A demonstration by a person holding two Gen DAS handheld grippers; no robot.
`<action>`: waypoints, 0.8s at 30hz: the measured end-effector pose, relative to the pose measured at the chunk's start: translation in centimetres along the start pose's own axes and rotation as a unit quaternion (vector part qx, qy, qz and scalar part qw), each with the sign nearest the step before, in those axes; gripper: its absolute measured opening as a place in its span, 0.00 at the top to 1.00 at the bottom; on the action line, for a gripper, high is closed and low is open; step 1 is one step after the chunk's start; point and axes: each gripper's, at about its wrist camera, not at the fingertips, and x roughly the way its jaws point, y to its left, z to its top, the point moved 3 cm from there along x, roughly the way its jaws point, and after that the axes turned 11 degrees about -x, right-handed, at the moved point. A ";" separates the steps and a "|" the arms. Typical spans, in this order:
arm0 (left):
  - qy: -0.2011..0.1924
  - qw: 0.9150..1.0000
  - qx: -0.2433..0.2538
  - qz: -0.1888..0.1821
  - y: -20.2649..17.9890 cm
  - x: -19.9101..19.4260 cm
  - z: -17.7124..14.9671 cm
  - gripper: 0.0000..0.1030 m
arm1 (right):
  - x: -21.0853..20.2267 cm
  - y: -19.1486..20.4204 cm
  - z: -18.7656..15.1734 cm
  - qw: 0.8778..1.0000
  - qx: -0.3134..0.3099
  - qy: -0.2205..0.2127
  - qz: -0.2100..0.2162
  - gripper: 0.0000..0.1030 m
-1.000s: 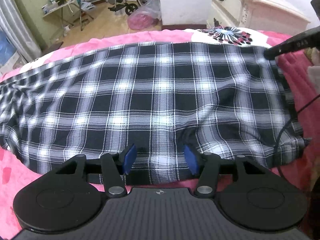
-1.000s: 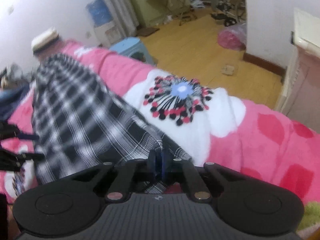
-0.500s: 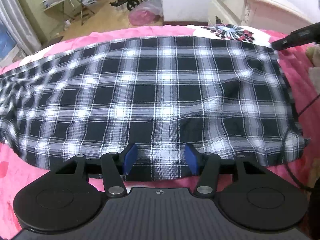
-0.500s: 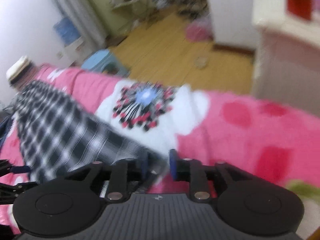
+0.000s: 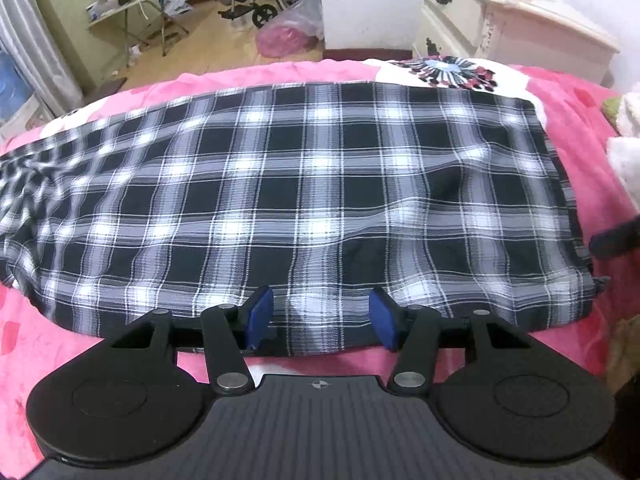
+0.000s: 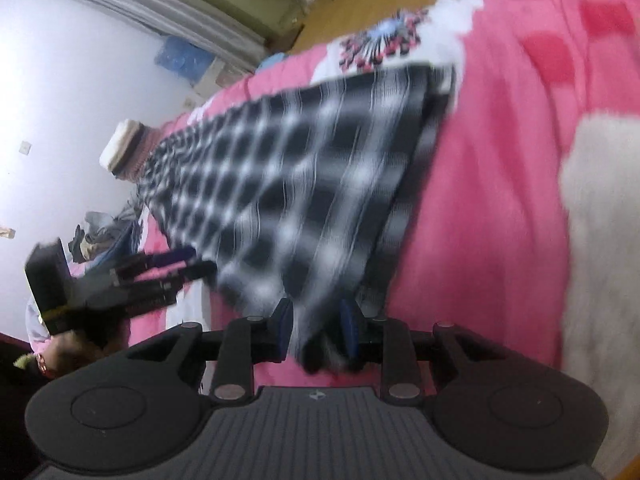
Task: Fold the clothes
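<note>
A black and white plaid garment (image 5: 320, 184) lies spread flat across the pink blanket (image 5: 580, 120). My left gripper (image 5: 320, 318) stands open over the garment's near edge, its blue pads apart with the hem lying between them. In the blurred right wrist view the same plaid garment (image 6: 304, 184) runs away from my right gripper (image 6: 316, 322). Its jaws stand partly apart around the garment's near right corner, and the pads do not visibly press on the cloth. A dark part of the right gripper (image 5: 612, 240) shows at the garment's right edge. The left gripper (image 6: 160, 272) shows at the left.
A white dresser (image 5: 500, 28) stands beyond the bed's far right. A pink plastic bag (image 5: 288, 32) and a folding table (image 5: 128, 12) are on the wooden floor. A hat (image 6: 124, 148) and a clothes pile (image 6: 100, 232) lie past the garment's far end. White fluffy fabric (image 6: 600, 220) lies at the right.
My right gripper let go of the garment's far right corner, opened, rolled and swung down to the near right corner. The garment now lies flatter. The left gripper stayed put.
</note>
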 end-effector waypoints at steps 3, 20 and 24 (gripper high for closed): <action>0.002 1.000 0.001 -0.005 -0.2 0.4 -0.1 0.49 | 0.4 1.0 -0.2 0.999 -0.038 0.005 0.006 0.72; 0.002 1.000 -0.016 -0.012 -0.2 0.8 -0.1 0.49 | 4.5 3.9 -0.9 0.973 -0.196 0.097 0.076 0.72; 0.001 1.000 -0.019 -0.016 -0.1 0.6 -0.1 0.49 | 4.4 3.1 0.2 0.985 -0.152 0.043 0.075 0.72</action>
